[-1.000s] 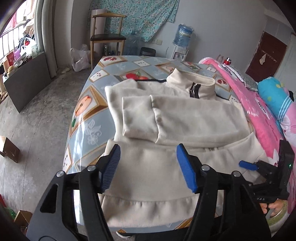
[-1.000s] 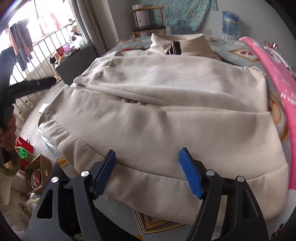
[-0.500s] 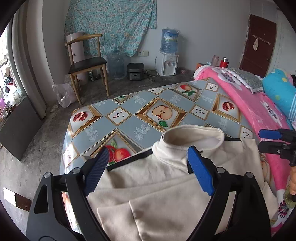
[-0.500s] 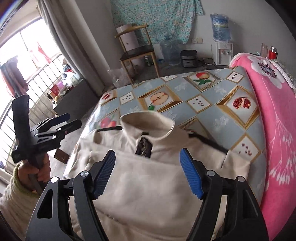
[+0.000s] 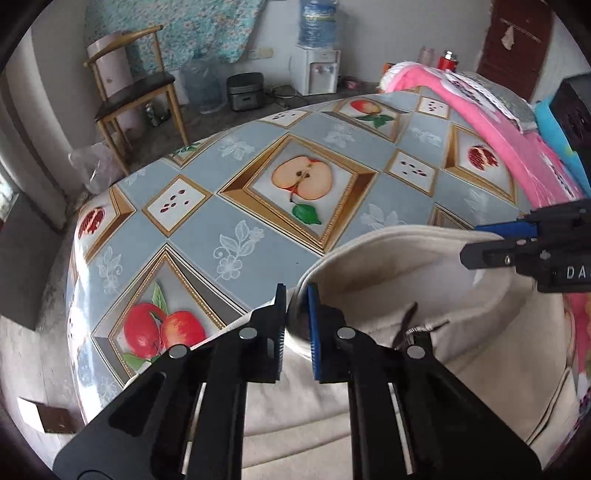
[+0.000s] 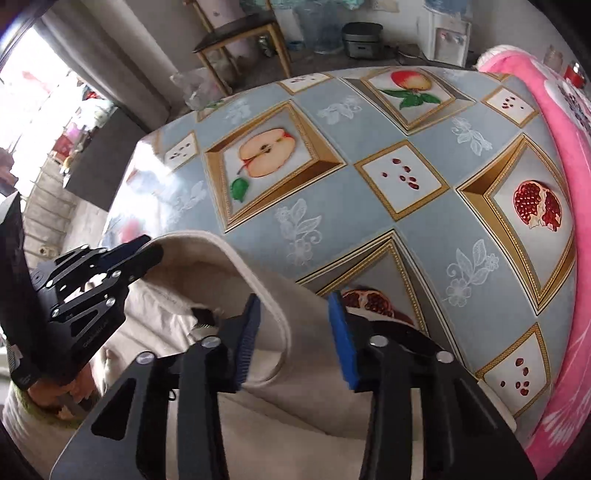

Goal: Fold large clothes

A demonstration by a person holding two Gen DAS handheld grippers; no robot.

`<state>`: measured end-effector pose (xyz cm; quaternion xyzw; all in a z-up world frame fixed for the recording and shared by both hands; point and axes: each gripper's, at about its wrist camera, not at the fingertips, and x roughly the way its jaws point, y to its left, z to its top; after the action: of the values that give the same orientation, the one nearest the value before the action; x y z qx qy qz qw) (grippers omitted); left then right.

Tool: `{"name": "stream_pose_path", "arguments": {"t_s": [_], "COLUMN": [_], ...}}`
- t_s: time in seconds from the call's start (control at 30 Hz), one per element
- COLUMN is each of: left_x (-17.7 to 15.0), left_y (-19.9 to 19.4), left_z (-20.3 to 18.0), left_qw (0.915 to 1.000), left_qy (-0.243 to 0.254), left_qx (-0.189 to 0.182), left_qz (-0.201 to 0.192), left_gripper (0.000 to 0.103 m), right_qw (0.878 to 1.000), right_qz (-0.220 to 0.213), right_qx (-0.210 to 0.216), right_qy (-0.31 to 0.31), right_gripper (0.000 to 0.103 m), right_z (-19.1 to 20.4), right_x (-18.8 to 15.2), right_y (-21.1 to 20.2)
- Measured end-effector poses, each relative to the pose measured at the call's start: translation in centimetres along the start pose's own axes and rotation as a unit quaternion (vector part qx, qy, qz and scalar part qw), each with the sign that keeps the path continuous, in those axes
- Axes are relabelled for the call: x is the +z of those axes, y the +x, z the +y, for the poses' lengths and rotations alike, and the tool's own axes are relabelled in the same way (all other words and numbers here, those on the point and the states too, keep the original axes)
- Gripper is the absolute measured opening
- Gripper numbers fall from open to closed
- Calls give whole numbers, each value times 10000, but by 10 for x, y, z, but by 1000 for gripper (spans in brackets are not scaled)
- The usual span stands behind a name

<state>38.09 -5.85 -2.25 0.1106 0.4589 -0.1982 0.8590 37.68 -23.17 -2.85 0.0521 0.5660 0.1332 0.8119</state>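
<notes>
Cream jacket lies on the bench, which is covered by a glossy blue cloth printed with framed apples, pomegranates and seeds. Its stand-up collar rises at the far end of the garment, curving open toward the bare cloth beyond, and a dark zipper shows just inside it.

The left hand-held gripper has just been closing; its blue pads are nearly together and pinch the left edge of the collar between them. The right hand-held gripper has also just been closing; its pads stand a little apart with the right side of the collar between them, both pads against the fabric.

A pink blanket borders the right side of the bench. On the floor by the far wall stand a wooden chair, a white water dispenser carrying a blue water bottle, a dark cooker and a clear plastic jug whose contents cannot be told.
</notes>
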Motion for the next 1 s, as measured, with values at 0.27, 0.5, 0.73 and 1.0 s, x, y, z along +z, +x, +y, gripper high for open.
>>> {"name": "stream_pose_path", "arguments": {"t_s": [0.27,0.5,0.73,1.0], "left_x": [-44,-73,-76,-75], "left_y": [-26,-18,-23,-42], "left_z": [-34,-41,-43,-25], "left_qw": [9941,9876,9805,9859], "left_qy": [1072,1551,1961,1610], "left_qx": [-101,-62,-110,-457], "left_qz": [97,249,78,45], "left_gripper": [6,6,6,14], "right_qw": [9900,9865,9810,9868], "right_qz": [-385,46,-972,622], "right_qx": [-187,-288,1134,1416], "right_qy": [-1341,-1611,-1236,-474], "right_gripper": [12,19,41,14], "right_z": [22,14,18,48], "right_x": [-62,-83,-35,9], "right_y": [-22,-19,-84,45]}}
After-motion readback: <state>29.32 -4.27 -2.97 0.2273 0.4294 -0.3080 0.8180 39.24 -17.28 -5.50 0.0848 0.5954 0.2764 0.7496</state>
